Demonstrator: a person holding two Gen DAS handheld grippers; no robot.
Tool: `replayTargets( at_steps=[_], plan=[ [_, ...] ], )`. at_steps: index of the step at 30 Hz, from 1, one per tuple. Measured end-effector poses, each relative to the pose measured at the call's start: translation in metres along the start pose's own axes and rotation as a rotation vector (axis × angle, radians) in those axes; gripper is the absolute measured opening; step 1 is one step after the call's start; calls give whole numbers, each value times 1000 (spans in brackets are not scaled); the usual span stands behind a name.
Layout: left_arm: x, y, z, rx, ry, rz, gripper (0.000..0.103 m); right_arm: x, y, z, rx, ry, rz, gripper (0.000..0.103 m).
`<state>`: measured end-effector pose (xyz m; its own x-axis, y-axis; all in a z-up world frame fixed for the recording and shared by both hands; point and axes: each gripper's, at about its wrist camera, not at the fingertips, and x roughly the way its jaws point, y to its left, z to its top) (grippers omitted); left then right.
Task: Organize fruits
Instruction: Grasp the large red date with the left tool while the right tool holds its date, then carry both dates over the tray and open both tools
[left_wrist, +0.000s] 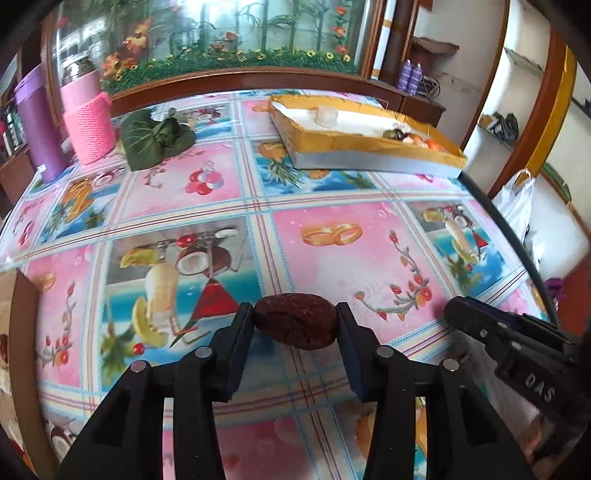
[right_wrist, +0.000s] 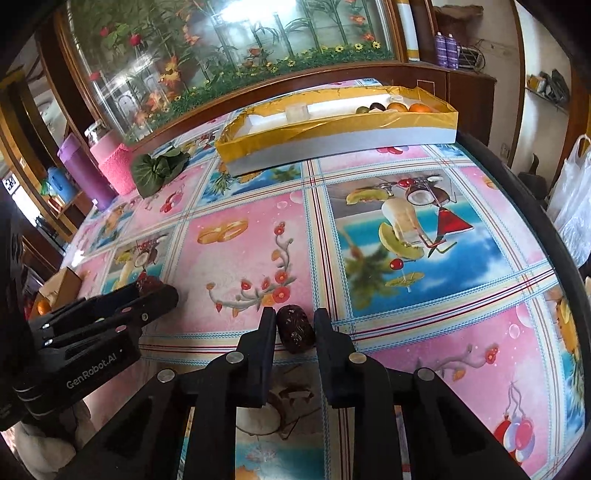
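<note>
Gold-lined shallow cardboard box, upper frame, holds round fruits at its right end; floral plastic tablecloth underneath. Left gripper clamps wrinkled dark-brown fruit; right gripper pinches smaller dark fruit.

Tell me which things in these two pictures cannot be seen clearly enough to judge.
- Fruits in the box: both views, too small and partly behind its wall; kinds and count unclear.
- Left date: right wrist view, mostly hidden by the left gripper.
- Right date: left wrist view, hidden by the right gripper.
- Green bundle: contents wrapped.
</note>
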<state>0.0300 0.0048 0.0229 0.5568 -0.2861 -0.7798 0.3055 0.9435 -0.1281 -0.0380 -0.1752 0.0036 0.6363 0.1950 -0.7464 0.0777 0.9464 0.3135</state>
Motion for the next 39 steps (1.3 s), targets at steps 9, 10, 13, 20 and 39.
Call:
replayTargets(
  at_steps=[9,10,13,20,39],
  plan=[
    [-67,40,-33,-87,-62,19,43,-9,-14,6,118,-42,164,22],
    [-76,47,-38,-98,-69,27,43,-10,-14,6,118,-48,158,22],
    [-102,72,-53,-132,-88,53,43,-12,-8,7,87,-73,104,22],
    [-162,155,-93,-264,-142,141,44,-29,41,-10,-10,-48,97,22],
    [-203,258,-171,-393,-157,340,44,-20,322,-122,-511,128,364,23]
  ],
)
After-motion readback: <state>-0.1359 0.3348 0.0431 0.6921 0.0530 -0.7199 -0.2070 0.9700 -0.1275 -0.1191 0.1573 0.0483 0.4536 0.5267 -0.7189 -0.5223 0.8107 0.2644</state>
